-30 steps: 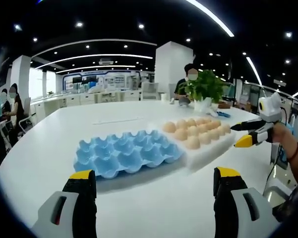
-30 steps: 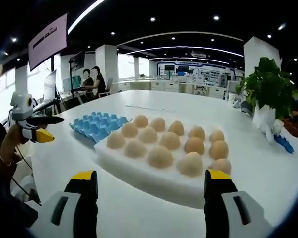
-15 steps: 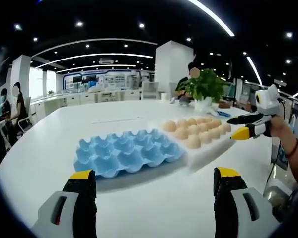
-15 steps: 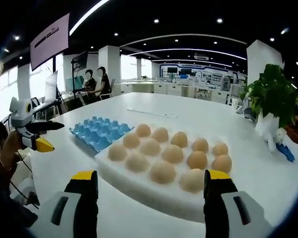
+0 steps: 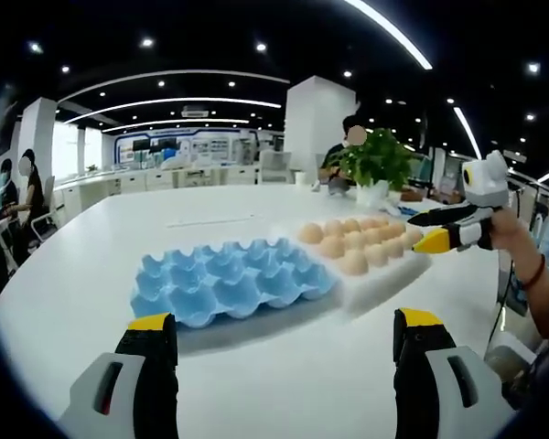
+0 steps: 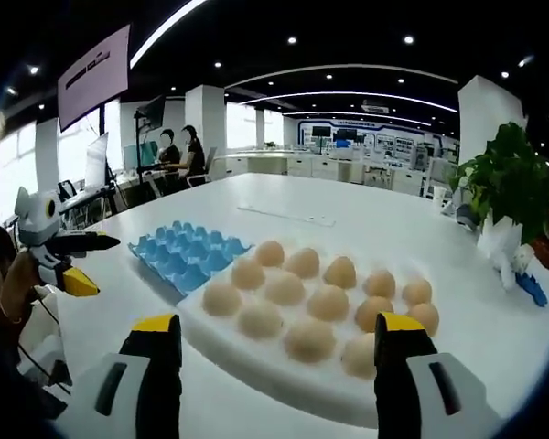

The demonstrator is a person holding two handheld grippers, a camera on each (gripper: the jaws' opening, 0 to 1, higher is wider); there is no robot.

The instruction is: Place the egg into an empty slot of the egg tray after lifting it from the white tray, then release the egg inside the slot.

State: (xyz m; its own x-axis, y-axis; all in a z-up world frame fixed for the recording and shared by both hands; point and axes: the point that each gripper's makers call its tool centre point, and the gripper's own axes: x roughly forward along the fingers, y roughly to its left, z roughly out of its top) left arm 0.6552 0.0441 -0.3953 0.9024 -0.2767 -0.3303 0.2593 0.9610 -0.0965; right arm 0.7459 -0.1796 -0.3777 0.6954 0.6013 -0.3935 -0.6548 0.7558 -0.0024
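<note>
My right hand-held gripper (image 6: 273, 366) hangs jaws apart, nothing between them, just short of the white tray (image 6: 256, 361); near-row eggs (image 6: 309, 339) sit right ahead. My left hand-held gripper (image 5: 284, 366) is likewise spread and empty, low over the tabletop (image 5: 284, 384) short of the blue egg tray (image 5: 227, 283), whose slots look empty. Blue tray and white tray touch side by side. All eggs sit in the white tray. Plant (image 6: 508, 183) at the far edge.

left: faces egg tray (image 5: 227, 282) | right: near white tray (image 6: 256, 361), seemingly opposite
</note>
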